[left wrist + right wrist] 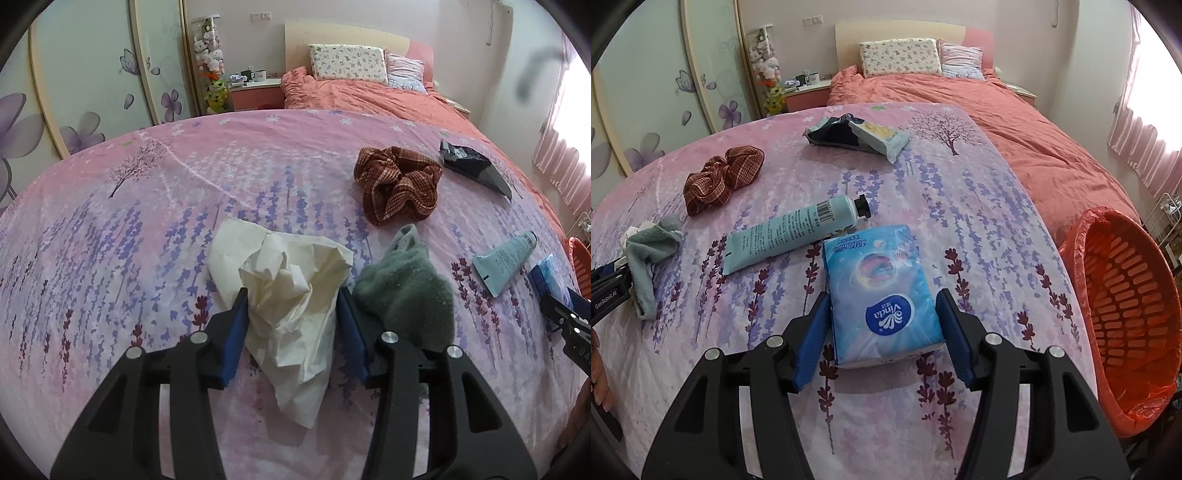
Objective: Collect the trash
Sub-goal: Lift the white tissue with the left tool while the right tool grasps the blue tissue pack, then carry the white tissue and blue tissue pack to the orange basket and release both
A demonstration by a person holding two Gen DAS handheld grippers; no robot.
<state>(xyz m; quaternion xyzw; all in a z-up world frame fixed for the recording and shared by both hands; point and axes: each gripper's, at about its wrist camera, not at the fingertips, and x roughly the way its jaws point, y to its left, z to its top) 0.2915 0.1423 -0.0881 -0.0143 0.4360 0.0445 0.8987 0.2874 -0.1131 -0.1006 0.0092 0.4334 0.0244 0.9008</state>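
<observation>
Broadly, largest to smallest:

Bed [1015,122]: fills both views, salmon duvet toward upper right, pink lavender-print sheet [110,240] spread across the near part and carrying everything else.
Bin [1123,314]: orange slatted basket with orange liner, right edge of the right wrist view, tipped so the mouth faces left, just beside the sheet's edge.
Left hand-held gripper [291,299]: lower centre of the left wrist view, jaws moderately spread either side of the tissue, blue pads [236,332] at its flanks; contact not certain.
Right hand-held gripper [882,302]: lower centre of the right wrist view, jaws spread either side of the tissue pack, a narrow gap visible on each side.
Crumpled tissue [288,295]: cream paper, centre of the left wrist view, lying on the sheet between the left pads.
Tissue pack [879,291]: blue "Vinda" pack, centre of the right wrist view, flat on the sheet.
Green cloth [406,291]: right of the tissue, touching the right-side pad's outer face.
Tube [790,229]: pale blue, black cap, lying just above-left of the pack.
Scrunchie [399,184]: rust checked fabric, upper right of centre.
Wrapper [857,136]: dark and pale packet, upper centre, well apart from the pack.
</observation>
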